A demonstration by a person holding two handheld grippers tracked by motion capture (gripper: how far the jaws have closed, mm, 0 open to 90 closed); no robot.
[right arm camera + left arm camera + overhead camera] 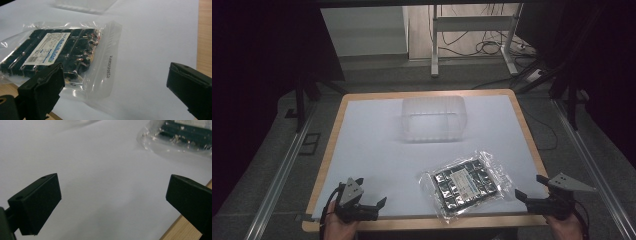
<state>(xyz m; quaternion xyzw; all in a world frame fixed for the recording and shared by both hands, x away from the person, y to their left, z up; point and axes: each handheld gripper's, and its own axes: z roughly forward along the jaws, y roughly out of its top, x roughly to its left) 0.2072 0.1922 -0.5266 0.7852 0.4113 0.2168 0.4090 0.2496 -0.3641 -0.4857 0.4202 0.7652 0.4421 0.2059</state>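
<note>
So basically everything here comes down to where the clear bag (467, 186) sits relative to the two grippers. It's a sealed plastic bag with a dark grid of little packs and a white label inside, lying flat on the white sheet (377, 145) near the front edge of the table (334, 131), right of centre. One corner hangs over the sheet's front edge onto the wood.

The right gripper (528, 189) is clearly the closer one. It sits just beside the bag's right-hand corner, jaws spread wide with nothing between them. In the right gripper view the bag (62, 55) lies ahead and to the left of the gripper (113, 82), with the empty sealed margin nearest the gap between the jaws.

The left gripper (371, 192) is well apart from the bag, over at the front left. It's wide open and empty too, with bare sheet between its jaws. Only a bit of the bag (180, 137) shows in the far upper right corner of its view.

The bag's long axis runs diagonally, front-left to back-right. My guess is the right hand goes in leftward for that near edge. The clear tub (433, 119) sits farther back, near the middle.
</note>
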